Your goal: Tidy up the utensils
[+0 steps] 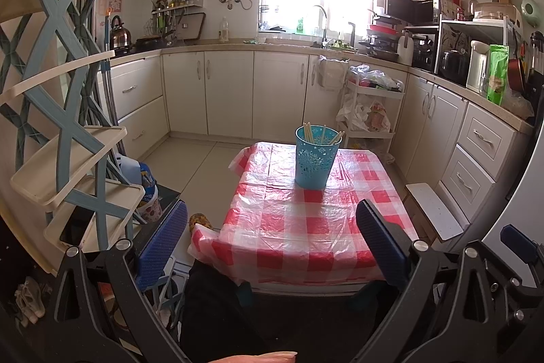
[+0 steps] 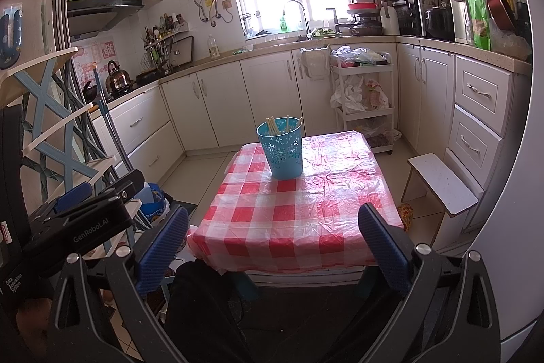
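**Both grippers empty, chopsticks in the cup**

Blue cup stands upright on the checked tablecloth, toward the far end of the table. Chopsticks stand in it, tips leaning on the rim, so they're contained and can't roll. No loose utensils visible anywhere else on the cloth around the cup.

Left gripper: jaws spread wide, nothing between them, held well short of the cup at the near table edge. Right gripper: same, wide and empty, also back from the cup. Both point straight at the cup, likely a neutral standby pose; neither is touching anything.

White stool sits right of the table, well apart from the cup. Not involved.

Judgement: the sorting looks done, or else not started; can't tell which from this. If anything's left, it's outside both views.
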Demonstrator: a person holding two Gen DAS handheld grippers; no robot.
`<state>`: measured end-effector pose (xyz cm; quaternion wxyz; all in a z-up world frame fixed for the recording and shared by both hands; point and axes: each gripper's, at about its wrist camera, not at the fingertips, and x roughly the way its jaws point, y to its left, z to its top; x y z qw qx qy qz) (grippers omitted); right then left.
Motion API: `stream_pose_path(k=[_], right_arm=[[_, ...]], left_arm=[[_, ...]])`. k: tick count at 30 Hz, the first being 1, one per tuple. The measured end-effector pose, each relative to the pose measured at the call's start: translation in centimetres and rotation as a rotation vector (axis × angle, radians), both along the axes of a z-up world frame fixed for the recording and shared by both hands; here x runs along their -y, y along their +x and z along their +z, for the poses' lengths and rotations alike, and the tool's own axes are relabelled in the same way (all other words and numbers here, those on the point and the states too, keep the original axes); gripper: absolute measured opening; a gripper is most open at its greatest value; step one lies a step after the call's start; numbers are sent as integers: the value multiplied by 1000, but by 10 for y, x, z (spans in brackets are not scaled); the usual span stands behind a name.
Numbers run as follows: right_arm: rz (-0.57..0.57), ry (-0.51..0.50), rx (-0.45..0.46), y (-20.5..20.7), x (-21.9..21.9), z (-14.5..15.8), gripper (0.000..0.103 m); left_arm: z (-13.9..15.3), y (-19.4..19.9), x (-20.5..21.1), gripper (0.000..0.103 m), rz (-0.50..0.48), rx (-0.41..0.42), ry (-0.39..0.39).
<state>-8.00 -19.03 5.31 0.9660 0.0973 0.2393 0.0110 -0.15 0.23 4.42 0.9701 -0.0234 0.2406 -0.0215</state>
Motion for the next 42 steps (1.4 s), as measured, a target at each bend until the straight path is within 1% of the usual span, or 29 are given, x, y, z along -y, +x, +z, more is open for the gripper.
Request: stream_pose_path(k=[25,31,36,42], right_arm=[[-1,-2,-1,2,0,1,96],[-12,-10,-2,-4,10,-1,96],[-13,10,-27,1,20,-10,96],[3,20,-39,9,19,-12,96]], left_arm=[[-2,0,0,95,-1,-3,-3],[-4,0,8,95,-6,3,-8],[-10,4,16,95,-10,-16,6],[-14,10,15,95,1,-37,15]])
